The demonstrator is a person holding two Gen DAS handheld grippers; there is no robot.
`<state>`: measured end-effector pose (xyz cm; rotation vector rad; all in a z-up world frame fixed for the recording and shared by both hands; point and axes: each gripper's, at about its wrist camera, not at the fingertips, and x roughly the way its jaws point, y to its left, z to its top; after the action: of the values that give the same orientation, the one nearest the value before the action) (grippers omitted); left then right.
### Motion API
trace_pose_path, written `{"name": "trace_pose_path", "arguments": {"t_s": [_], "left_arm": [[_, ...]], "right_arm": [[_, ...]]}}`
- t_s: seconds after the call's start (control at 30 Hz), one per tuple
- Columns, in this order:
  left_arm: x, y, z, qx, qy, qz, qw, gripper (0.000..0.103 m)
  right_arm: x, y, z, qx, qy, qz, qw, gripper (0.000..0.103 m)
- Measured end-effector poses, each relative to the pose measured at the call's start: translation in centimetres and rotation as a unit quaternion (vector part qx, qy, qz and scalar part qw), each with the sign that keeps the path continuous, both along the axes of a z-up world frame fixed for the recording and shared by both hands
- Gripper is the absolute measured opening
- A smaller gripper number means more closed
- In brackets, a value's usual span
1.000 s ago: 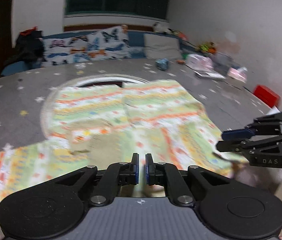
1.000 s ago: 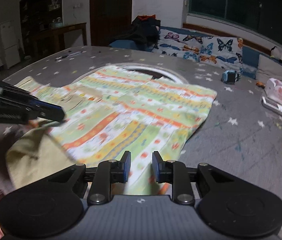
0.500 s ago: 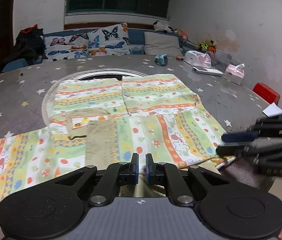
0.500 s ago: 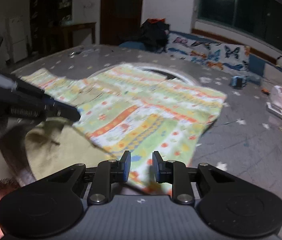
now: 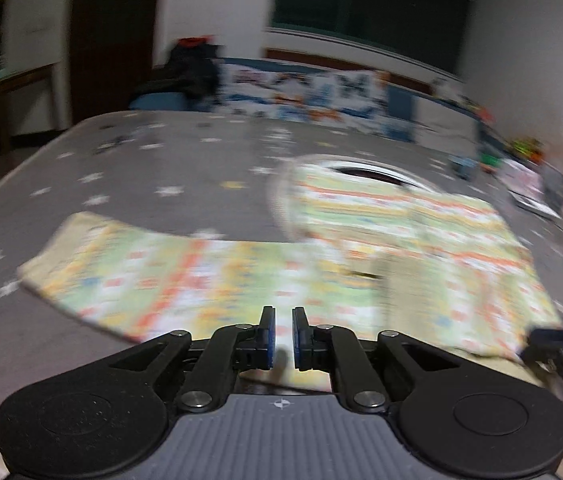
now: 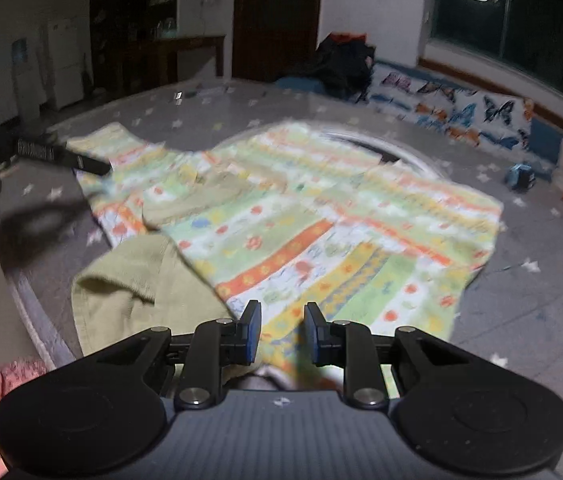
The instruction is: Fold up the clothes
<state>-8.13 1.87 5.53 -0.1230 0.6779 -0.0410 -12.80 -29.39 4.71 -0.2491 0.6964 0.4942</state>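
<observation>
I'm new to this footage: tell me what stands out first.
A bright striped garment in green, orange and yellow lies spread over the grey star-patterned surface, one sleeve stretched out to the left. The right gripper hovers at its near hem. Butterfly-print cushions line the far edge.

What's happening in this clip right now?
A person is folding a striped, patterned garment spread on a grey star-print table, with tongs in each hand. The left tongs are opening with nothing between the pads, over the sleeve still stretched out to the side. The right tongs hover slightly apart over the near edge, where part of the garment is already folded over. The views are blurred.
</observation>
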Motion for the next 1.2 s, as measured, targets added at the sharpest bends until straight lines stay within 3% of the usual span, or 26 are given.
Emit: {"name": "trace_pose_path", "arguments": {"t_s": [0.13, 0.27, 0.43, 0.73, 0.87, 0.97, 1.07, 1.2], "left_arm": [[0.6, 4.6, -0.3, 0.002, 0.001, 0.096, 0.9954, 0.016], [1.5, 8.8, -0.7, 0.010, -0.003, 0.186, 0.9825, 0.037], [2.9, 11.6, -1.1, 0.010, 0.004, 0.228, 0.9736, 0.038], [4.2, 12.7, -1.9, -0.006, 0.009, 0.244, 0.9697, 0.035], [4.3, 13.1, -2.0, -0.022, 0.005, 0.247, 0.9687, 0.011], [3.8, 13.2, -1.3, -0.065, -0.006, 0.240, 0.9686, 0.006], [3.1, 11.6, 0.6, -0.099, -0.027, 0.204, 0.9736, 0.006], [2.5, 7.5, 3.7, -0.127, -0.052, 0.122, 0.9830, 0.005]], "right_arm": [[0.2, 0.0, 0.5, 0.003, -0.001, 0.000, 1.000, 0.024], [0.2, 0.0, 0.8, 0.001, -0.003, -0.003, 1.000, 0.027], [0.2, 0.0, 0.8, 0.002, 0.000, -0.009, 1.000, 0.027], [0.1, -0.1, 1.0, 0.004, -0.003, -0.012, 1.000, 0.029], [0.0, -0.3, 1.0, 0.008, -0.003, -0.016, 1.000, 0.029], [-0.2, -0.5, 1.1, 0.011, -0.005, -0.019, 1.000, 0.029], [-0.2, -0.8, 1.1, 0.016, -0.007, -0.026, 1.000, 0.029], [-0.3, -1.3, 1.2, 0.025, -0.009, -0.035, 0.999, 0.029]]}}
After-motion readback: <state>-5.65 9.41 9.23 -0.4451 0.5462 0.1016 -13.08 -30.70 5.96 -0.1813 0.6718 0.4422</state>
